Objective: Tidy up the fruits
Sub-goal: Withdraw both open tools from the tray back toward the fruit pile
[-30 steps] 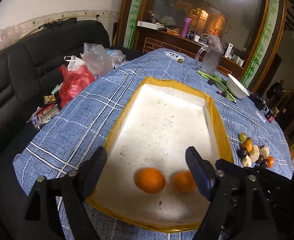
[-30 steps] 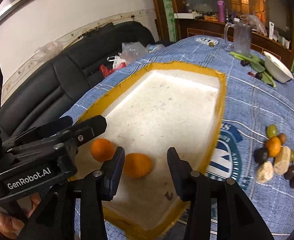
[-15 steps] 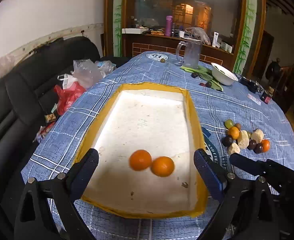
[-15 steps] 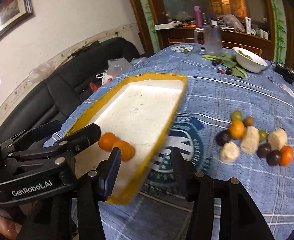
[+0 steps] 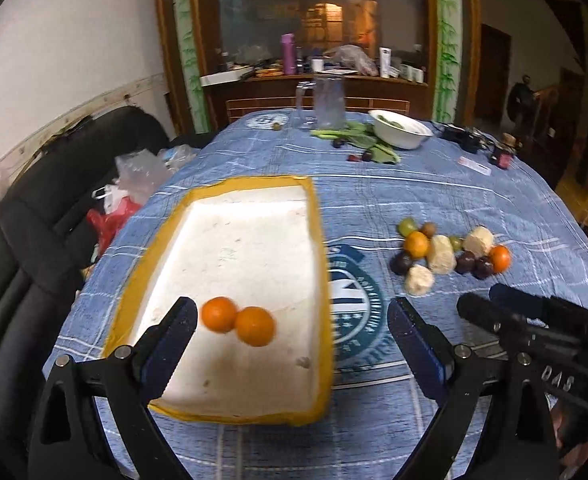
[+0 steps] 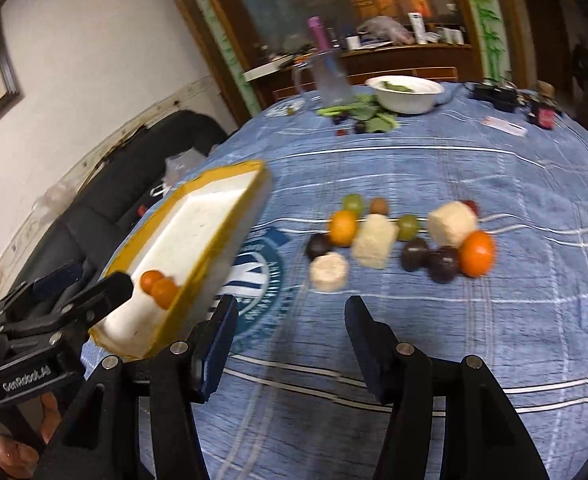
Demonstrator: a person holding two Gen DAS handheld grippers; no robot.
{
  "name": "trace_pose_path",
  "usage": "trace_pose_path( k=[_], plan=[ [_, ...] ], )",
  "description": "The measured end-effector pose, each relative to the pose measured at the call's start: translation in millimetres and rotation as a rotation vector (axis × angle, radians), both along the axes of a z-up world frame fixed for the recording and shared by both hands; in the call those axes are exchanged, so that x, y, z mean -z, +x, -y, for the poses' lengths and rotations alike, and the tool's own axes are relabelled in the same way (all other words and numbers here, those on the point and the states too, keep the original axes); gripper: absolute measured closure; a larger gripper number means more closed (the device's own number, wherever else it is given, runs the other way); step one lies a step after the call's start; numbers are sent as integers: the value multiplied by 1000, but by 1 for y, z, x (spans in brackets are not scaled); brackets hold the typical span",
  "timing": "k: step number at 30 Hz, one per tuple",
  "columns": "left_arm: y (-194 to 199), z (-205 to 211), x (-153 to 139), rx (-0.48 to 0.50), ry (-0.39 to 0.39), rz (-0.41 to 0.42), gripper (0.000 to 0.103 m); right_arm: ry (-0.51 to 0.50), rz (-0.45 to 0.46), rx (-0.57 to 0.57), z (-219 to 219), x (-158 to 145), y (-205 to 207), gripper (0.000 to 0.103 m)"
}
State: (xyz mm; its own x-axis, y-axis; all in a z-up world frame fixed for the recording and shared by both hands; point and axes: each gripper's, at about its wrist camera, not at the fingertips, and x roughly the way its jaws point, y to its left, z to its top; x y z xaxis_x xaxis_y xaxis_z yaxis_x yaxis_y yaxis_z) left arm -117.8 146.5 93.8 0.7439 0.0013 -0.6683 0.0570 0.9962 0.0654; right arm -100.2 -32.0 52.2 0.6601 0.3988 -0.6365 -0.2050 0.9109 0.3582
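At the right middle of the left wrist picture, a pile of fruits [image 5: 450, 254] is seen on the blue tablecloth [image 5: 414, 196]. Round, smooth fruit is likely to roll, so each is best pinched gently around its middle. Two oranges [image 5: 237, 320] lie in the white tray [image 5: 318, 240]. Since earlier, both views are turned toward the pile. The left gripper [image 5: 289, 344] is spread wide and empty. The right gripper [image 6: 289, 340] has just been opening, with nothing between its jaws.
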Motion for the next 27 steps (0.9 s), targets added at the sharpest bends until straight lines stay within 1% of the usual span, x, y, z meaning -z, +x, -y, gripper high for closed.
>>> trace_pose_path(
  k=[3, 10, 14, 20, 23, 27],
  plan=[
    [1, 13, 1, 33, -1, -4, 7, 11, 2, 38, 20, 0, -1, 43],
    [8, 42, 9, 83, 33, -32, 7, 15, -4, 102, 58, 5, -2, 43],
    [13, 52, 16, 116, 4, -41, 7, -1, -20, 146, 82, 11, 1, 43],
    [26, 74, 35, 173, 31, -113, 7, -56, -74, 218, 116, 24, 13, 43],
    [34, 78, 40, 198, -4, -142, 8, -79, -93, 219, 122, 30, 23, 43],
    [56, 79, 39, 220, -105, -165, 8, -96, -99, 214, 118, 30, 42, 43]
  ],
)
